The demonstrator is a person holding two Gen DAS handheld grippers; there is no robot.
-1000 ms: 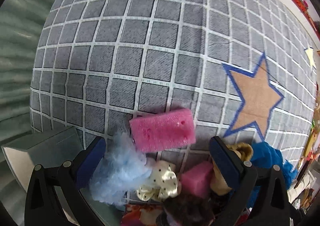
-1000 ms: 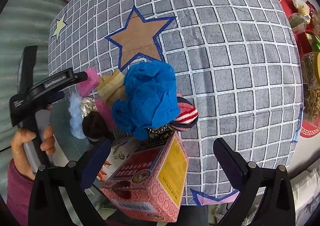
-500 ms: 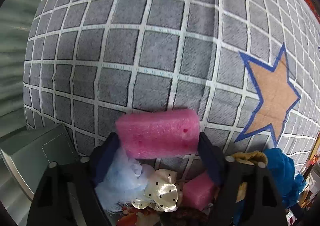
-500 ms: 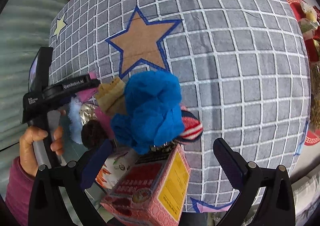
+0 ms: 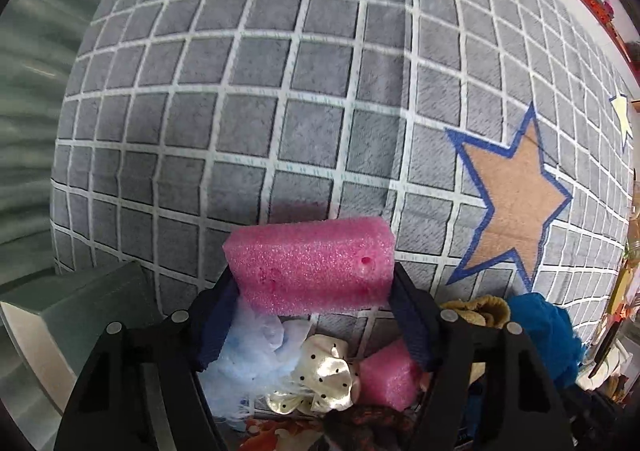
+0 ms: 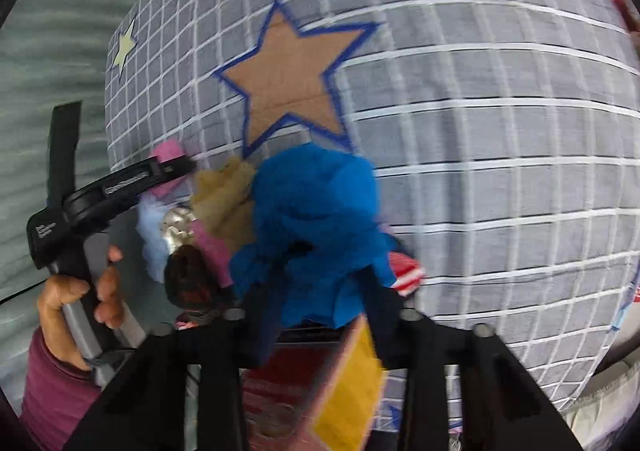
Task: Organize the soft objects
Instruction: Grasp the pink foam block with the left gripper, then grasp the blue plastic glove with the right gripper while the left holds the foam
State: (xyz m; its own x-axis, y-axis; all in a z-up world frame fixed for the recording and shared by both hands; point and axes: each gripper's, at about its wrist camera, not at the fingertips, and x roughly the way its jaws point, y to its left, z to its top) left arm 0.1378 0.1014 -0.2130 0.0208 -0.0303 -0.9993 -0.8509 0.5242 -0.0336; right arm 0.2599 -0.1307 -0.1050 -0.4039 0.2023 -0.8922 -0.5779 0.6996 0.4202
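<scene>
A long pink foam block [image 5: 308, 267] lies on the grey checked rug [image 5: 280, 111], at the edge of a pile of soft items. My left gripper [image 5: 312, 285] points straight down over it, jaws closing, with a pad pressed against each end. A fluffy blue cloth [image 6: 316, 219] tops the pile. My right gripper [image 6: 324, 291] is closing too, and its fingers pinch the cloth's lower folds. The pile also holds a pale blue fluffy tuft [image 5: 248, 363], a cream dotted bow [image 5: 320, 379], a small pink foam piece [image 5: 388, 375] and a tan knit item [image 5: 480, 307].
A grey-green box [image 5: 80, 303] stands left of the pile. A pink carton with a yellow side [image 6: 344, 383] lies under the right gripper. Beside the blue cloth are a red-and-white striped item [image 6: 406, 271] and a dark pompom [image 6: 188, 271]. A person's hand [image 6: 68, 299] holds the left gripper's handle.
The left gripper sank over the pink foam block and its jaws closed onto its ends. The right gripper dropped onto the blue cloth and its wide jaws closed on it.
</scene>
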